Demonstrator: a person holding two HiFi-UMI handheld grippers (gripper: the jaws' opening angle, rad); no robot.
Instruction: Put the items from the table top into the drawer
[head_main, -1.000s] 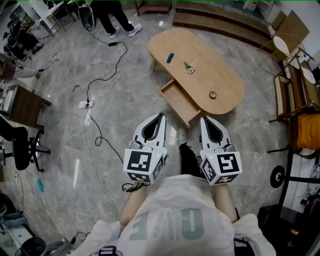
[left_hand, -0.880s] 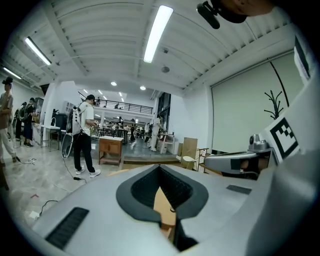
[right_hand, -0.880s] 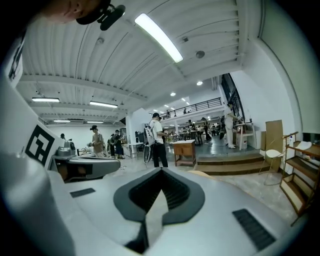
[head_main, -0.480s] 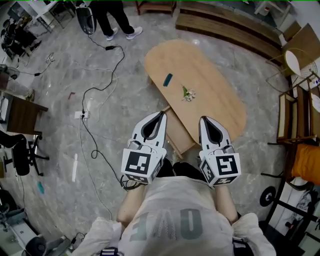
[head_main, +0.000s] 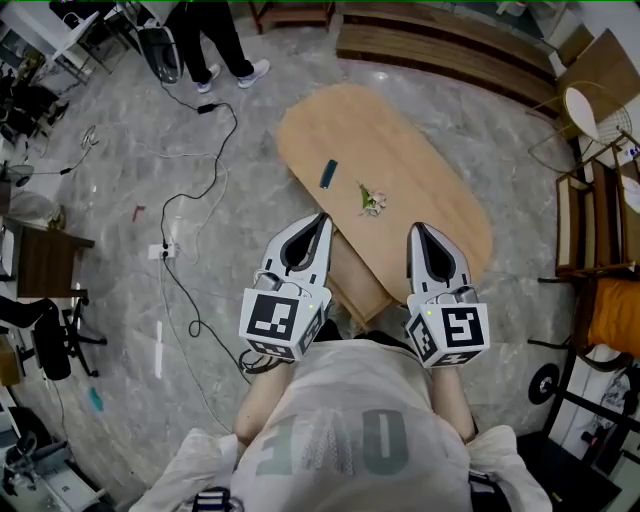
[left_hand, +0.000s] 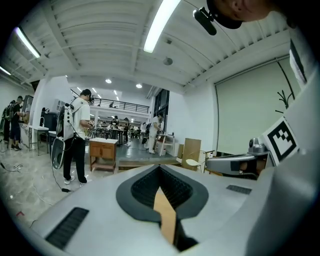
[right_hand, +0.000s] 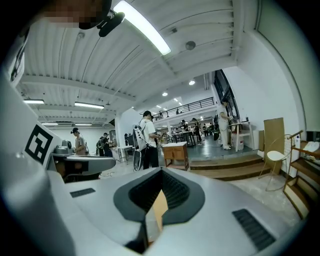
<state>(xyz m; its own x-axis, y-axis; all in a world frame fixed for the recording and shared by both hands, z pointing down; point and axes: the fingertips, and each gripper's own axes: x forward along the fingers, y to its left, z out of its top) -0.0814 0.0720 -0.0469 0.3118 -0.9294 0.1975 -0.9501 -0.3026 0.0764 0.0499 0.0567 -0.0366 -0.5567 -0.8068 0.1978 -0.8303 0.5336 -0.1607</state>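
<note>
Where cables (head_main: 236, 125) trail, oval table (head_main: 420, 180), marble floor (head_main: 110, 150)

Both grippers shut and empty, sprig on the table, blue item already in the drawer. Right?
The blue item is not in the drawer: the head view shows it on the table, left of the sprig. The left gripper and right gripper are shut and empty, as said.

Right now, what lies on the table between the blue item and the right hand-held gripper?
Head view: a small white-and-green sprig lies on the table top between the blue item and the right hand-held gripper; the rest is bare wood.
</note>
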